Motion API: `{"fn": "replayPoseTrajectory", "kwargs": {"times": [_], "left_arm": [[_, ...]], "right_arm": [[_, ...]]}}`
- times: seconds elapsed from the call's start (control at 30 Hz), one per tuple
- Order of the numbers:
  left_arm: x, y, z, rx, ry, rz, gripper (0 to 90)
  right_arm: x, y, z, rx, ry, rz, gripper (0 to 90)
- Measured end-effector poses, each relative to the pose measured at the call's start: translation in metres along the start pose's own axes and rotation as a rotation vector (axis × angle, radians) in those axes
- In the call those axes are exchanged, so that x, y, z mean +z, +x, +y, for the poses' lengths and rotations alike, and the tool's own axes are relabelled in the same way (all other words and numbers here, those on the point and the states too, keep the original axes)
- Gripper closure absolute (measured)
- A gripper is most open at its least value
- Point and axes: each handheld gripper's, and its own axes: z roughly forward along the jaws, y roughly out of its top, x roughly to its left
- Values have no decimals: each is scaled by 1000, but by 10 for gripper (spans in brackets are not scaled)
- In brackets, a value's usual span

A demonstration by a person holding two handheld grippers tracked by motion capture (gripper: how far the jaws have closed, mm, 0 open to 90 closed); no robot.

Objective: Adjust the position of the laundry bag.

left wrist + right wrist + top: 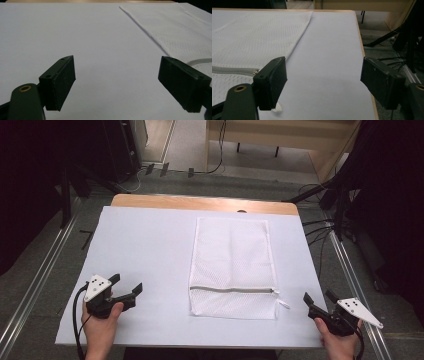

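Note:
A white mesh laundry bag [233, 265] lies flat in the middle of the table, its grey zipper [232, 289] running across near the front end. The zipper pull [283, 304] trails off at the bag's right front corner. My left gripper [126, 286] rests at the table's front left, open, with nothing between its jaws. The bag [180, 32] lies to its right in the left gripper view. My right gripper [319, 297] sits at the front right corner, open and empty. In the right gripper view the bag [254, 35] and zipper [234, 70] lie to the left of the gripper [324, 83].
A white sheet [145, 255] covers the wooden table [200, 202]. The table's right edge [362, 50] runs close beside my right gripper. Cables and stand legs [325, 225] lie on the floor to the right, metal rails [35, 280] to the left.

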Motion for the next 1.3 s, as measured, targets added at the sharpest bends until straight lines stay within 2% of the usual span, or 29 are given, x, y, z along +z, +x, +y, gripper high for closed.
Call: {"fn": "replayPoseTrajectory", "kwargs": {"times": [0.07,0.1,0.13,0.17,0.3,0.33,0.4,0.43,0.5,0.57,0.7,0.77,0.9,1.03,1.1,1.13,1.2,1.27,1.3], "left_arm": [[2,-7,4,-6,-7,-8,151],[4,-13,6,-4,-3,-15,202],[7,-17,8,-1,11,-25,244],[10,-21,10,1,19,-37,248],[31,-43,15,19,66,-95,347],[36,-47,17,27,85,-109,365],[53,-55,24,28,172,-149,380],[61,-59,28,17,204,-155,371],[74,-66,37,-2,207,-149,431],[86,-73,43,10,213,-154,445],[115,-85,45,7,282,-169,493],[125,-89,45,-10,304,-179,508],[139,-92,44,-46,306,-159,503],[150,-93,41,-73,325,-105,514],[153,-98,39,-60,338,-117,516],[153,-101,39,-35,337,-106,501],[154,-103,40,-47,339,-96,506],[154,-105,39,-29,340,-74,573],[154,-108,39,-11,342,-66,573]], "right_arm": [[1,0,-1,16,-1,-2,237],[2,0,-1,14,0,-9,248],[2,0,-1,14,1,-10,255],[3,0,-1,18,6,-12,259],[4,-1,-1,43,15,-26,271],[4,-1,-1,42,18,-29,276],[4,0,0,38,21,-37,288],[4,1,0,34,23,-38,294],[4,2,1,14,25,-51,310],[4,3,1,8,22,-59,316],[4,3,2,-1,25,-59,322],[4,3,1,5,25,-56,324],[4,4,1,-1,24,-51,326],[4,5,2,12,19,-29,329],[3,7,2,11,16,-29,330],[4,7,2,6,15,-28,330],[5,7,2,6,22,-25,331],[7,6,1,11,28,-26,332],[7,6,1,11,28,-26,332]]}}
